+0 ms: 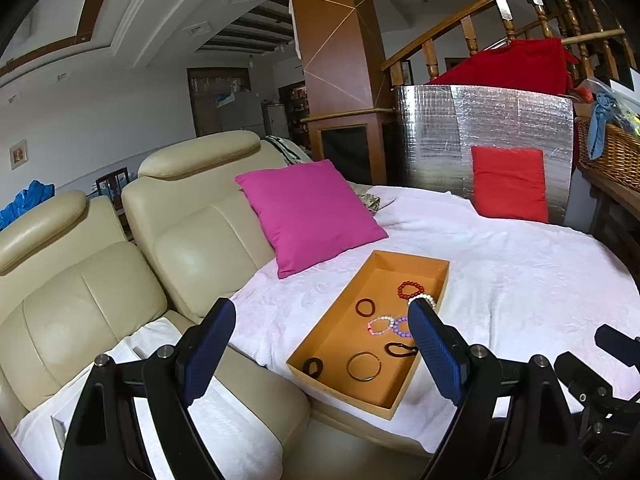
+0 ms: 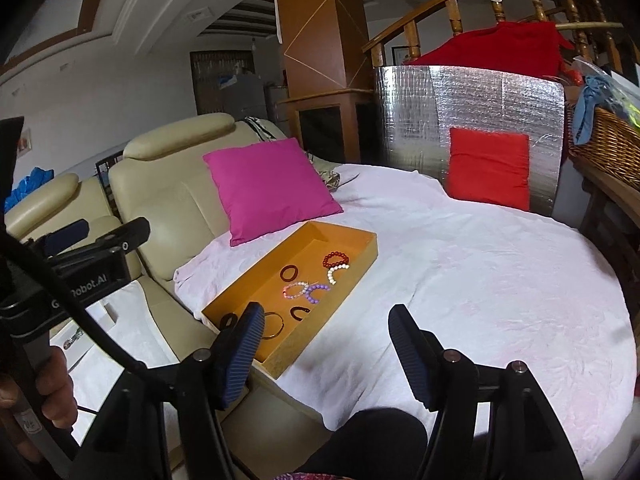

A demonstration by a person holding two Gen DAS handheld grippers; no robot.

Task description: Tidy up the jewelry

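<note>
At the far left stands a cream leather sofa [image 1: 100, 292] with a white cloth [image 1: 224, 428] over its seat. The left gripper [image 1: 320, 344] hovers above the sofa edge, its 2 blue fingers [image 1: 208, 348] spread wide apart with nothing between them. Behind it a magenta cushion [image 1: 308, 216] leans on the sofa back, on a surface covered by a pale pink blanket [image 1: 520, 280].

Right of the sofa, on that blanket, lies a shallow orange tray [image 1: 340, 336] holding the jewelry: a dark hair tie [image 1: 313, 367] at the near end, a thin gold bangle [image 1: 363, 366], a black loop [image 1: 400, 349], a dark brown ring bracelet [image 1: 365, 307], a pink beaded bracelet [image 1: 379, 325] touching a purple beaded bracelet [image 1: 401, 328], a red beaded bracelet [image 1: 410, 289] and a white pearl bracelet [image 1: 424, 299] against the right wall.

In the right wrist view, the right gripper [image 2: 326, 346] hangs over the blanket just beside the tray's near corner, fingers [image 2: 408, 360] parted and empty. Farther right, a red cushion [image 1: 510, 182] rests against a silver foil panel [image 1: 500, 120], and a wicker basket [image 1: 612, 152] sits at the far right.
</note>
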